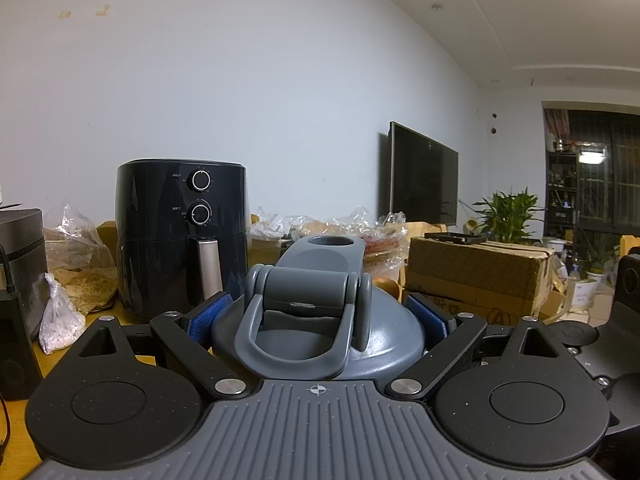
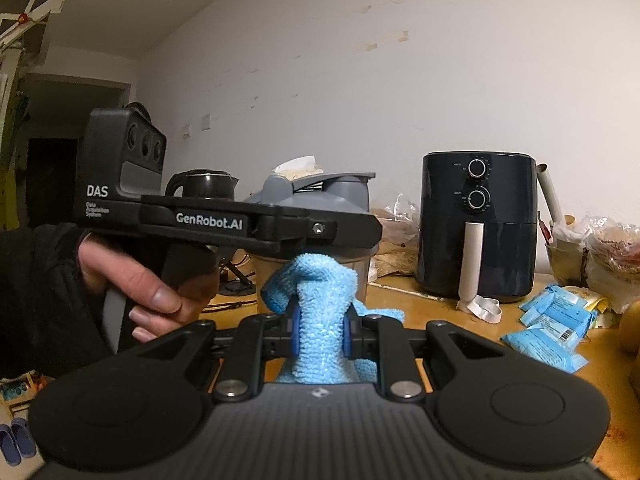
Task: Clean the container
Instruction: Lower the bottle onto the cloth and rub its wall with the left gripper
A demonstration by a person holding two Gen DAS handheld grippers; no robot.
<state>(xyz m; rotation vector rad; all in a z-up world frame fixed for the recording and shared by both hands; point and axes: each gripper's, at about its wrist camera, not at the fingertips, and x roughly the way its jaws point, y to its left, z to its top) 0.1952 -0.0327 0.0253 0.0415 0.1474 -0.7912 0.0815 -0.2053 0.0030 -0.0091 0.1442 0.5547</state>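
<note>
The container is a bottle with a grey lid (image 1: pixel 320 320) that has a loop handle and an open flip cap. My left gripper (image 1: pixel 320 320) is shut on it, its blue pads (image 1: pixel 214 316) pressing both sides just under the lid. In the right wrist view the same container (image 2: pixel 320 196) stands held in the left gripper's black body (image 2: pixel 224 220), which a person's hand (image 2: pixel 136 284) grips. My right gripper (image 2: pixel 320 336) is shut on a light blue cloth (image 2: pixel 320 312), whose bunched top lies against the container's side below the left gripper.
A black air fryer (image 1: pixel 180 236) (image 2: pixel 476 224) stands on the wooden table (image 2: pixel 440 316) by the wall. Blue packets (image 2: pixel 552 328) lie at right. Plastic bags (image 1: pixel 76 248), a cardboard box (image 1: pixel 476 276) and a black kettle (image 2: pixel 204 184) crowd the back.
</note>
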